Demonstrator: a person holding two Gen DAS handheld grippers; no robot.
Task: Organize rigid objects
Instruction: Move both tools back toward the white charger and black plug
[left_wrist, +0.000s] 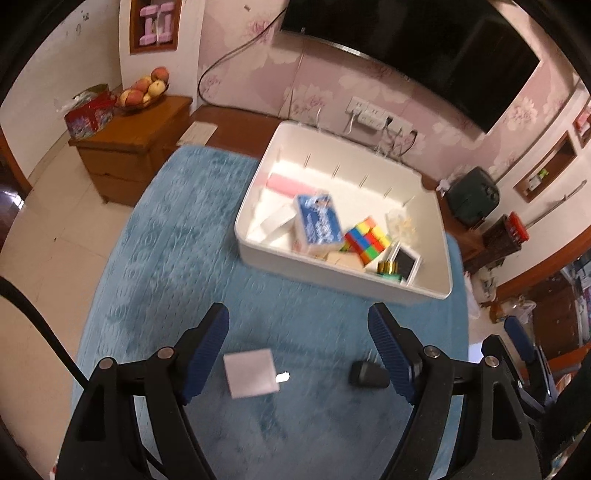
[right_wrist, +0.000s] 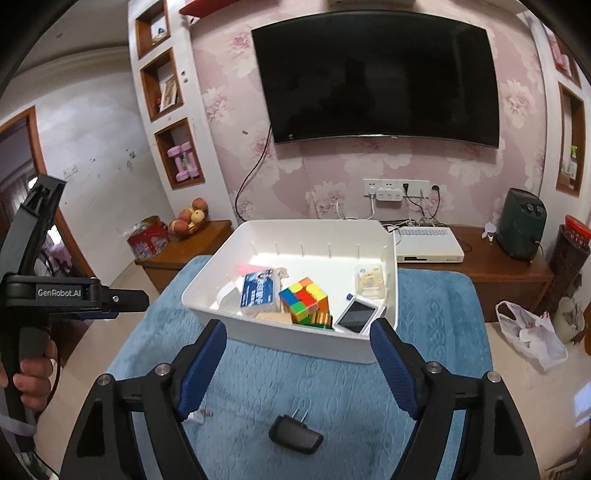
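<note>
Left wrist view: we see our left gripper spread wide, holding nothing; a white charger and a black plug lie on the blue mat between its fingers.
Bin: the white bin beyond holds a colour cube and a blue box.
Right wrist view: our right gripper gapes empty over the black plug; the bin sits just ahead.
</note>
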